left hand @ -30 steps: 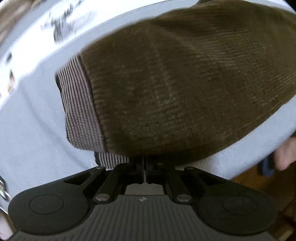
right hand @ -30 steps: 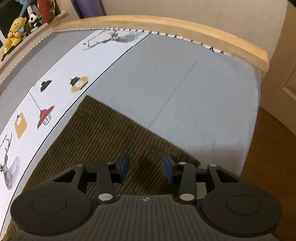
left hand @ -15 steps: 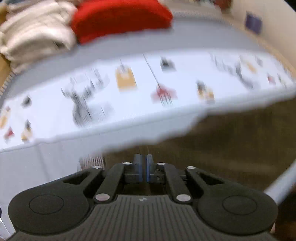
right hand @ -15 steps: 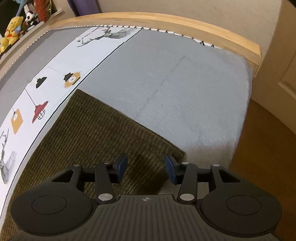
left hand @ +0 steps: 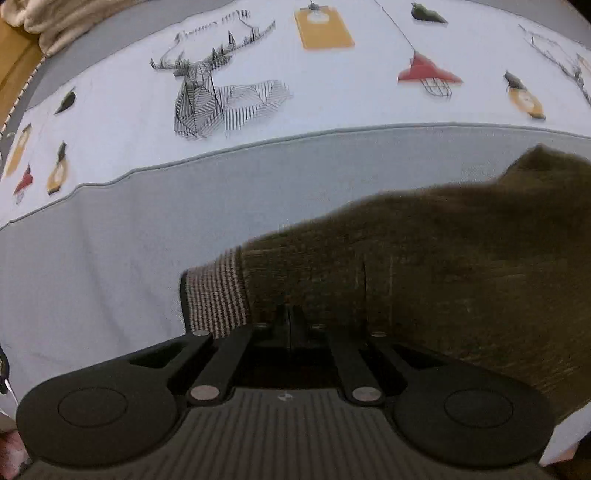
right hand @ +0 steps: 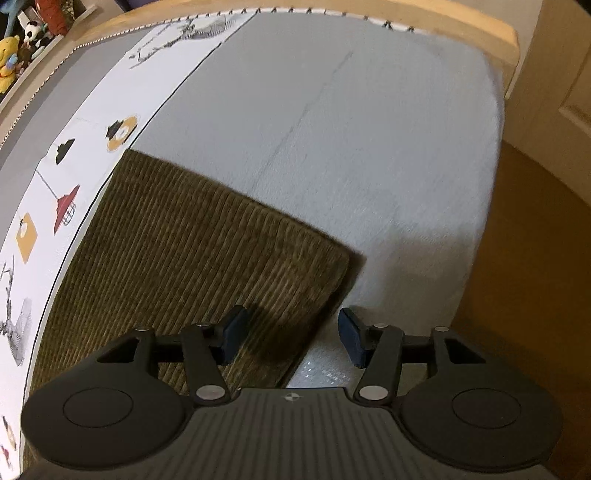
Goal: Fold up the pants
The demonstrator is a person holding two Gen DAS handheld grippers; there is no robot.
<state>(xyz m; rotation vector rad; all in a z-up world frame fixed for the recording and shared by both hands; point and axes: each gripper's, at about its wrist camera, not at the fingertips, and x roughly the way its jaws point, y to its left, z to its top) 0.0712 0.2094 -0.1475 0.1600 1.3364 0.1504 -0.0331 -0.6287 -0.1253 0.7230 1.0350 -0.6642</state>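
The left gripper (left hand: pixel 290 321) has its fingers pressed together on the olive-brown corduroy pants (left hand: pixel 424 273), pinching the cloth just beside the grey-and-tan ribbed cuff (left hand: pixel 216 299) (the fingertips themselves are mostly lost in the dark fabric). From that pinch the pants run off to the right in the left wrist view, lifted and blurred, over the pale grey bed cover (left hand: pixel 110 258). Beyond it lies a white printed strip with a line-drawn deer (left hand: pixel 221 99), red and yellow lamps among the motifs.

The right gripper (right hand: pixel 290 338) has its blue-padded fingers (right hand: pixel 232 332) spread apart and holds nothing; it hangs over the near right corner of the pants (right hand: pixel 184 251), which lie flat there on the bed cover (right hand: pixel 369 129), their far left corner reaching the printed strip (right hand: pixel 92 140). The bed's wooden rail (right hand: pixel 406 18) curves along the far edge, with stuffed toys (right hand: pixel 14 40) on a ledge at upper left.
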